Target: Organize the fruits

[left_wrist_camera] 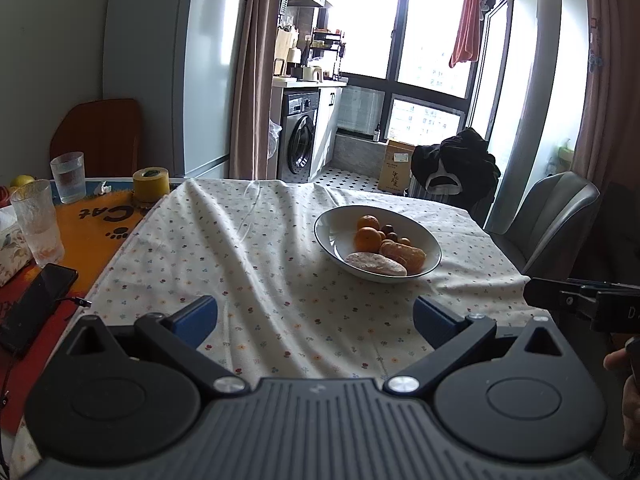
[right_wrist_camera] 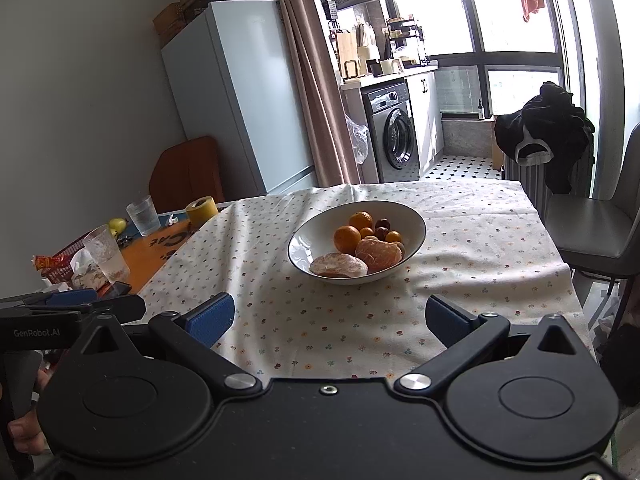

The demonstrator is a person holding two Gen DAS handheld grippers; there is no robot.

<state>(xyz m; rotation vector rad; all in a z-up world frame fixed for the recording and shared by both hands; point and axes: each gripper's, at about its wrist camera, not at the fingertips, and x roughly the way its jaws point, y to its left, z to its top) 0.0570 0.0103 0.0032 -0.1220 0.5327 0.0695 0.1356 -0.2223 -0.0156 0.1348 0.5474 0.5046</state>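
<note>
**Fruit bowl on the cloth-covered desk, both claws empty**

A kitchen-side room with a pale fridge (left_wrist_camera: 172, 68), a washing machine (right_wrist_camera: 394, 132) and bright windows lies behind a desk (left_wrist_camera: 100, 224) draped in a cream flower-print tablecloth (left_wrist_camera: 256, 248).

On the cloth, towards the far right, stands a white bowl (left_wrist_camera: 332, 226). Inside it are two whole oranges (right_wrist_camera: 347, 238), peeled citrus pieces (right_wrist_camera: 378, 255) at the near side, and a few small dark and yellow fruits (right_wrist_camera: 382, 224) at the back that are too small to name; the bowl's near wall hides their undersides.

The left claw (left_wrist_camera: 316, 316) hovers over the cloth short of the bowl, blue pads spread wide, nothing between them. The right claw (right_wrist_camera: 330, 316) is likewise wide apart and empty, also short of the bowl.

On the bare orange desk surface to the left stand two drinking glasses (left_wrist_camera: 69, 176), a yellow tape roll (left_wrist_camera: 151, 184) and a dark phone (left_wrist_camera: 32, 312). A grey chair (right_wrist_camera: 600, 236) is cut off at the right edge. A hand (right_wrist_camera: 24, 432) shows only partly at the frame edge.
</note>
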